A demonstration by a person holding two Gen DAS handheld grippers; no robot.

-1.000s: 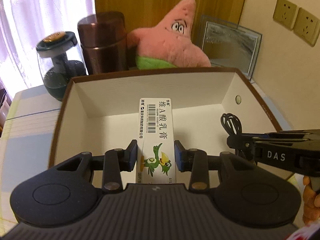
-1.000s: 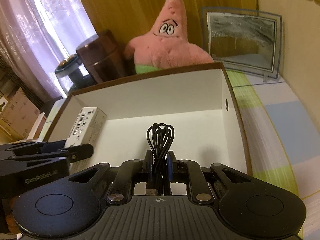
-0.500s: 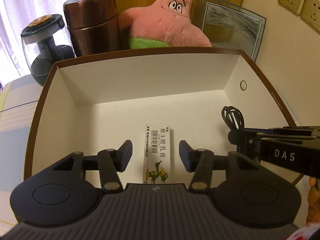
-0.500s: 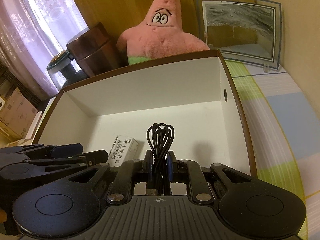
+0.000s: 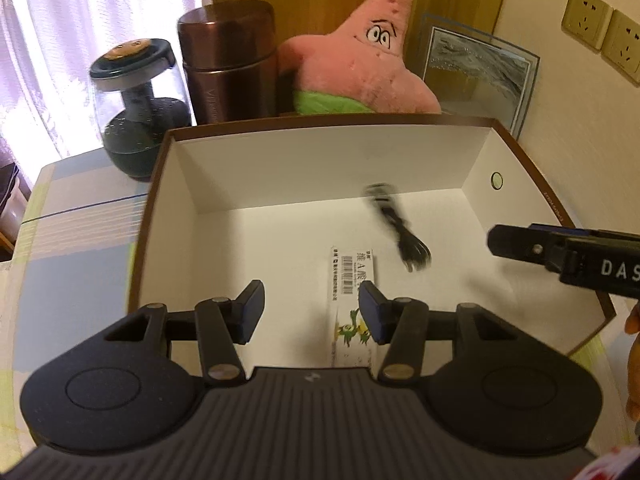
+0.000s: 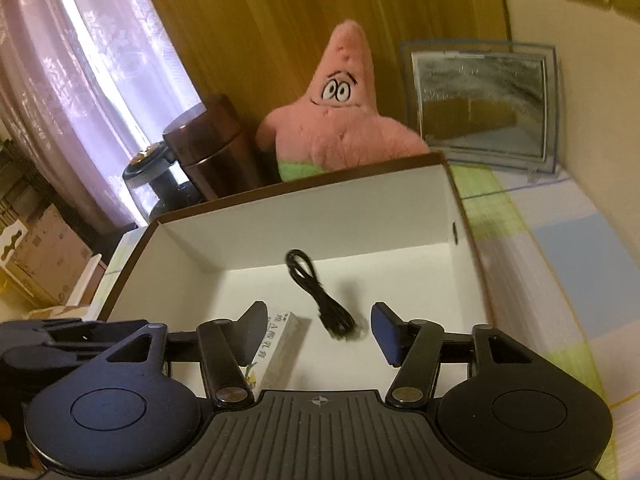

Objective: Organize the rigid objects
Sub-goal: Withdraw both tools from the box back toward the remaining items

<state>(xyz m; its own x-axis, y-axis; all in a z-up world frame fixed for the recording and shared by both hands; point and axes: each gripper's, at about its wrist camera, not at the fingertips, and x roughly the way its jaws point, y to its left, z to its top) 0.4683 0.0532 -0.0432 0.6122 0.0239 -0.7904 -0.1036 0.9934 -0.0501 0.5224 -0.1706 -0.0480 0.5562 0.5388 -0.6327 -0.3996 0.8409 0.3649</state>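
Both things already lie on the white floor of the brown-rimmed cardboard box [image 5: 152, 200], so the coming move, as I judge it, turns on getting each claw back out over the near rim without catching what it has just let go. The left claw [image 5: 311, 312] stands open and holds nothing; the ointment carton [image 5: 354, 280] lies flat just ahead of it, its long axis running from the near wall toward the far wall, its near end beside the claw's right pad. The right claw [image 6: 320, 332] is opening, nothing between its pads; the bundled black USB cable [image 6: 320, 300] lies loose ahead of them, its long axis slanting from the far-left down toward the near-right. Seen from the right wrist camera, the carton [image 6: 280, 344] sits to the left of the cable, the two near but apart. The left claw is nearer the carton, the right nearer the cable. The plush starfish [image 5: 368, 64] sits behind the far wall.
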